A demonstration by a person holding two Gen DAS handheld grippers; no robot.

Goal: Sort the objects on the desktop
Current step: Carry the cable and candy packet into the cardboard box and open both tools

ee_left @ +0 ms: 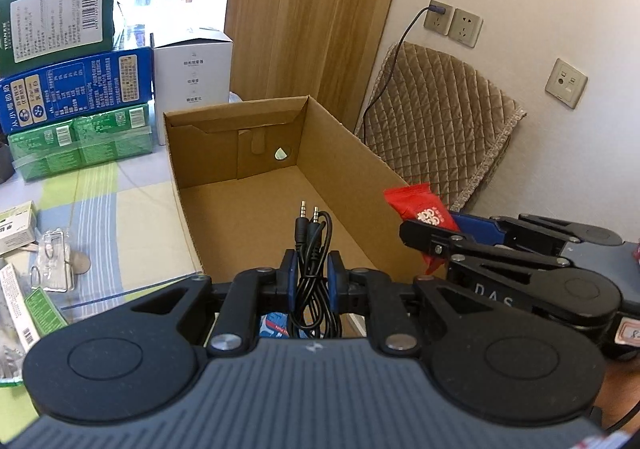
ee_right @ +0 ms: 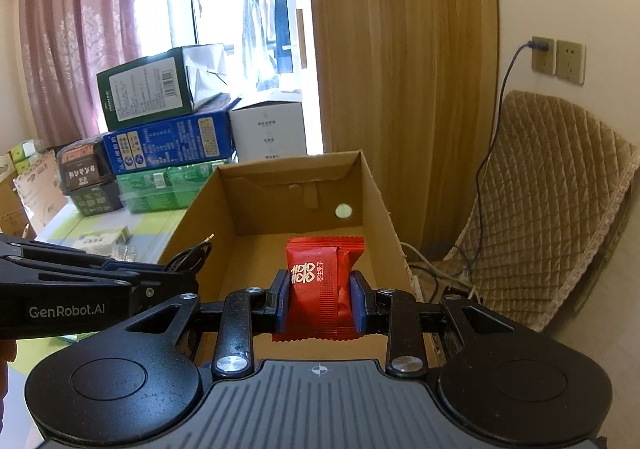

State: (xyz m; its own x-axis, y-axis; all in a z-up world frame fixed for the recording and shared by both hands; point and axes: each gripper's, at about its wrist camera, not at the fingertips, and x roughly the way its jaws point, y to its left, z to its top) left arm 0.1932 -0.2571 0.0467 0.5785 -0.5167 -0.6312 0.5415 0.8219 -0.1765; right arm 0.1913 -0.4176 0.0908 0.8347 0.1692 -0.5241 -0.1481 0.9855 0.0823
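Note:
My left gripper [ee_left: 312, 269] is shut on a coiled black audio cable [ee_left: 314, 249] whose two jack plugs stick up over the open cardboard box [ee_left: 340, 153]. To its right, my right gripper [ee_left: 436, 233] holds a red snack packet [ee_left: 420, 211] above the box's right wall. Seen from the right wrist, my right gripper [ee_right: 322, 295] is shut on the red snack packet [ee_right: 324, 285], upright between the blue pads, over the cardboard box [ee_right: 380, 201]. The left gripper [ee_right: 176, 275] reaches in from the left with the cable [ee_right: 192, 255].
Stacked green, blue and white cartons [ee_left: 76, 89] stand behind the box on the left. Small packets and a plastic clip [ee_left: 56, 265] lie on the striped tablecloth. A quilted chair [ee_left: 440, 117] and wall sockets [ee_left: 452, 23] with a plugged cord are on the right.

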